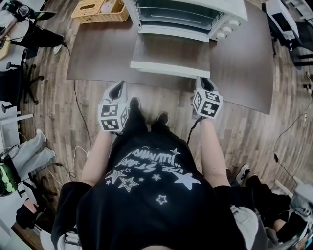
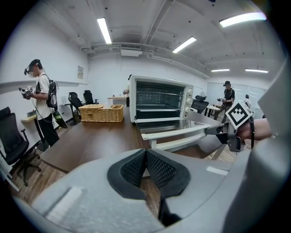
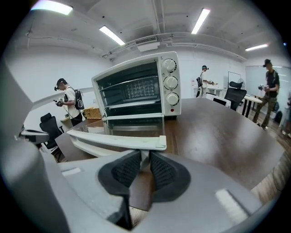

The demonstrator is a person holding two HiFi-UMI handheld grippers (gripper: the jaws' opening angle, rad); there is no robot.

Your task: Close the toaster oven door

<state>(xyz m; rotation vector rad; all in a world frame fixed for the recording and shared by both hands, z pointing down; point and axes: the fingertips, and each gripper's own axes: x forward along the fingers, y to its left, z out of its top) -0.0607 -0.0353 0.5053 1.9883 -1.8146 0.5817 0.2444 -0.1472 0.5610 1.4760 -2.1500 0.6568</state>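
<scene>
Nearest is the wearer's black star-printed shirt [image 1: 146, 195], and just beyond it 2 grippers reach toward the near edge of a dark brown table [image 1: 244, 68]. The toaster oven [image 1: 190, 14] sits on that table, its door [image 1: 171, 51] dropped flat and open toward the person, with the white handle [image 1: 168, 68] along its front edge. The right gripper [image 1: 204, 83] has its pads pinched on the handle's right end, where a white piece of it stands between them. The left gripper [image 1: 117, 87] hangs beside the door's left corner, pads pressed together on nothing. To my eye the grasp is made and the closing itself has not begun. The next move calls for lifting that handle end up and over in an arc about the door's hinge, then pushing it home against the oven front. A wicker basket [image 1: 100, 10] sits well off to the left on the table, and an office chair [image 1: 24, 78] stands out on the floor. Nothing seems to block the door's swing.
</scene>
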